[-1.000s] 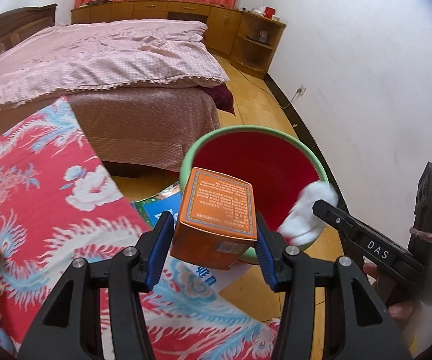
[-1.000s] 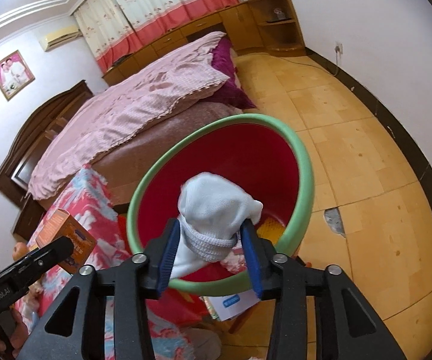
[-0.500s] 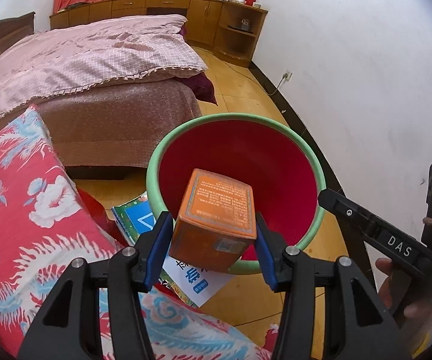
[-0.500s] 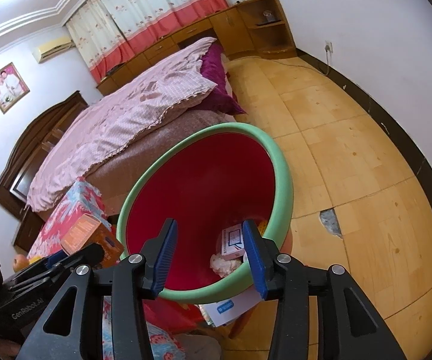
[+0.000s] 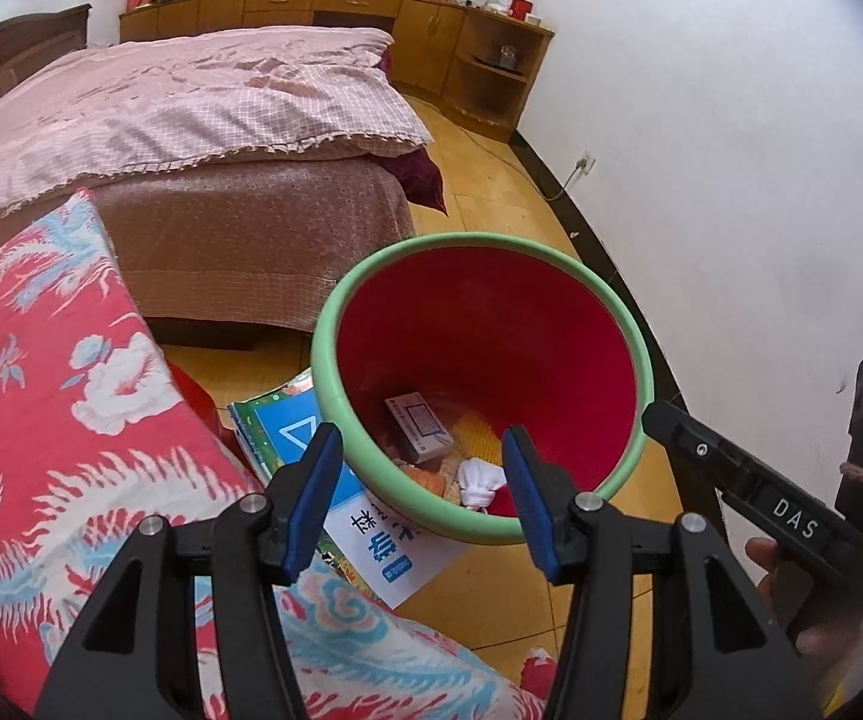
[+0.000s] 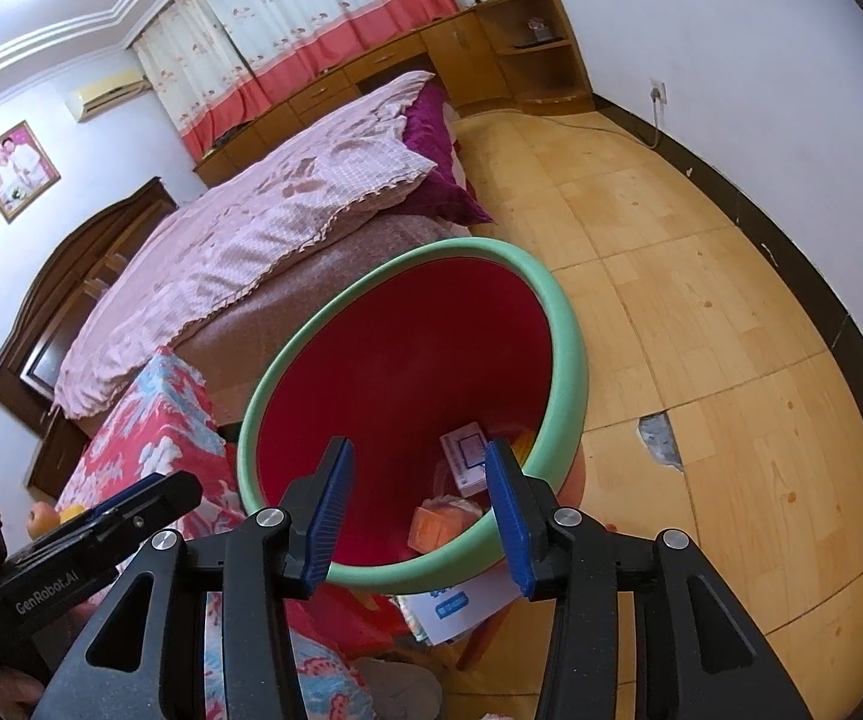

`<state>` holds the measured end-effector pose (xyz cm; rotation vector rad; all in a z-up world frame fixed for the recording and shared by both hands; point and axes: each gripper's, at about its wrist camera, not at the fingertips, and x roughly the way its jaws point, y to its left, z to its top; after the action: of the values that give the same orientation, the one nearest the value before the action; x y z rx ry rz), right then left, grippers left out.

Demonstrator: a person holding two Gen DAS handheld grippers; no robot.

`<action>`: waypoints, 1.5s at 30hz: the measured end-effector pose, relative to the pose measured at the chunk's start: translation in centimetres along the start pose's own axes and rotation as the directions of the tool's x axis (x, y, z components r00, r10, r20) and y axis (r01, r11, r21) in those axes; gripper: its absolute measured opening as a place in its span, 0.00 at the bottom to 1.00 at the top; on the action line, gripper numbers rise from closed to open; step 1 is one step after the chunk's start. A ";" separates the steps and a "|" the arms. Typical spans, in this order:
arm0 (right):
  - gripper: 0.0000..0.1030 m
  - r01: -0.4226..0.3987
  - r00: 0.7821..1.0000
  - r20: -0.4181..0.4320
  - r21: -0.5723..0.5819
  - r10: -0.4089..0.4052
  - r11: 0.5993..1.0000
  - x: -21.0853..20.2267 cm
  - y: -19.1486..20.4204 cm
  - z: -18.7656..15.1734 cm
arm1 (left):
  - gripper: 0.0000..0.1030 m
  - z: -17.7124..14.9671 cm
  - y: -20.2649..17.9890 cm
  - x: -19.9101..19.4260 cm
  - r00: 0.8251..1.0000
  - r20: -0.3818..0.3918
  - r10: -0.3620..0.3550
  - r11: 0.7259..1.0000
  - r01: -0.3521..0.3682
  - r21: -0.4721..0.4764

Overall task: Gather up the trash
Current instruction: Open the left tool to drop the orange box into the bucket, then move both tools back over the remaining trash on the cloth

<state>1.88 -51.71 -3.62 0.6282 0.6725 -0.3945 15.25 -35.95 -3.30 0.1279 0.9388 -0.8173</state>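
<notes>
A red bin with a green rim [image 5: 632,324] stands on the wooden floor, tilted toward me. On its bottom lie a small white and blue box [image 5: 419,426], a balled white cloth [image 5: 479,480] and an orange box [image 6: 440,525]. My left gripper [image 5: 420,441] hovers over the bin's near rim; its jaws are opening with nothing between them. My right gripper [image 6: 418,453] hangs open and empty over the same rim [image 6: 569,330]. One finger of the right gripper [image 5: 671,426] shows at the right of the left wrist view, with a hand under it.
A red floral cloth [image 5: 41,420] covers a surface at the left. Blue and white booklets [image 5: 287,438] lie on the floor under the bin. A bed with a pink quilt [image 5: 179,114] stands behind. A white wall [image 5: 731,180] runs along the right, and wooden floor [image 6: 701,300] stretches beyond the bin.
The white cloth left the right gripper and dropped into the bin. Then the orange box left the left gripper and now lies in the bin. Both grippers are empty.
</notes>
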 end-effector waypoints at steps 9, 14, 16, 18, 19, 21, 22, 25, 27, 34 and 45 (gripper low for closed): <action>0.58 -0.016 1.000 0.011 -0.020 0.017 1.000 -1.4 1.2 -0.6 | 0.54 -0.8 1.1 -2.7 0.999 0.032 0.024 0.999 -0.022 -0.041; 0.58 -0.038 0.999 0.012 -0.040 0.039 0.998 -2.2 2.3 -0.9 | 0.54 -1.4 1.9 -4.8 0.997 0.063 0.044 0.997 -0.040 -0.069; 0.58 -0.046 0.999 0.012 -0.050 0.046 0.998 -2.4 2.8 -1.1 | 0.54 -1.7 2.4 -5.6 0.996 0.076 0.055 0.995 -0.049 -0.083; 0.58 -0.055 0.998 0.010 -0.061 0.055 0.997 -2.7 3.3 -1.2 | 0.54 -2.1 2.9 -6.5 0.994 0.088 0.065 0.994 -0.056 -0.097; 0.58 -0.059 0.998 0.009 -0.067 0.060 0.996 -2.8 3.6 -1.3 | 0.54 -2.2 3.2 -6.9 0.993 0.095 0.071 0.993 -0.061 -0.105; 0.58 -0.069 0.998 0.004 -0.079 0.069 0.995 -2.9 4.3 -1.6 | 0.54 -2.6 4.0 -7.9 0.990 0.107 0.086 0.990 -0.073 -0.124; 0.58 -0.074 0.997 0.002 -0.084 0.075 0.994 -3.0 4.5 -1.7 | 0.54 -2.8 4.2 -8.4 0.989 0.113 0.093 0.988 -0.078 -0.132; 0.58 -0.094 0.996 -0.009 -0.101 0.093 0.990 -3.1 5.7 -2.2 | 0.54 -3.4 5.3 -9.6 0.986 0.125 0.114 0.983 -0.093 -0.158; 0.58 -0.104 0.995 -0.018 -0.112 0.102 0.988 -3.1 6.4 -2.6 | 0.54 -3.9 6.0 -10.3 0.983 0.131 0.130 0.979 -0.106 -0.173; 0.58 -0.139 0.990 -0.049 -0.150 0.133 0.979 -3.0 8.7 -3.7 | 0.54 -5.4 8.9 -12.6 0.972 0.146 0.186 0.960 -0.148 -0.238; 0.58 -0.180 0.981 -0.102 -0.197 0.163 0.964 -2.0 11.7 -5.1 | 0.54 -7.4 13.8 -15.0 0.950 0.148 0.274 0.918 -0.213 -0.333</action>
<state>4.25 -39.38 -0.66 0.5033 0.7234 -0.1348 14.81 -14.54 0.29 -0.1083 0.8382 -0.4310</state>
